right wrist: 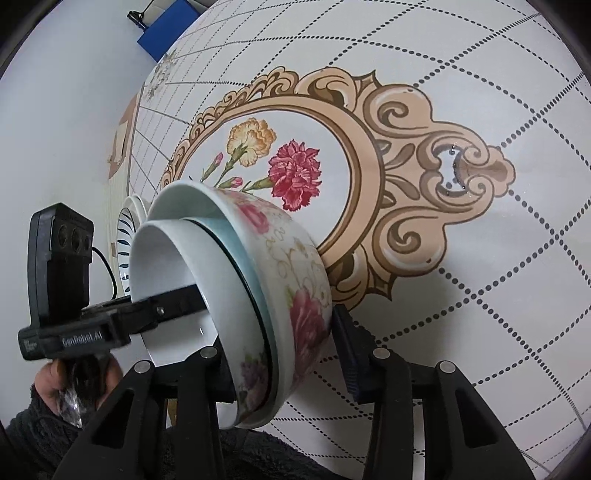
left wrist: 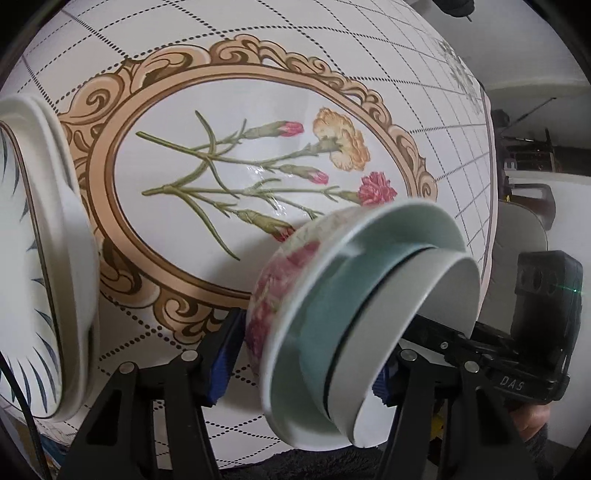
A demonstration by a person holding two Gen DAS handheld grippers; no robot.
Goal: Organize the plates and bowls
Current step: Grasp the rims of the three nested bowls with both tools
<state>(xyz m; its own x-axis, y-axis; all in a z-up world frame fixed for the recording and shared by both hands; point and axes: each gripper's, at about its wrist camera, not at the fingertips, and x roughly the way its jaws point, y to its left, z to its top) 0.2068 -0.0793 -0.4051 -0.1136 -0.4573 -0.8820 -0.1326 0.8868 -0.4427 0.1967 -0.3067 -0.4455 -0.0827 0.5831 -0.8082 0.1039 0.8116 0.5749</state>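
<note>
A stack of three nested bowls is held between both grippers: a rose-patterned outer bowl point(left wrist: 280, 295) point(right wrist: 295, 280), a pale green middle bowl point(left wrist: 332, 314) point(right wrist: 240, 251) and a white inner bowl point(left wrist: 424, 295) point(right wrist: 166, 266). My left gripper point(left wrist: 303, 354) straddles the stack's rim with its blue pads point(left wrist: 221, 362) on the rose bowl's wall. My right gripper point(right wrist: 291, 369) clamps the opposite rim, its dark pad point(right wrist: 347, 350) on the outside. A stack of white plates with blue leaf marks point(left wrist: 55, 258) point(right wrist: 123, 236) stands at the left.
The table point(left wrist: 258, 55) point(right wrist: 480, 258) carries a cloth with a dotted grid and an ornate oval frame of carnations. A blue box point(right wrist: 166, 29) lies past the far edge. A chair point(left wrist: 524, 221) stands beyond the table's right edge.
</note>
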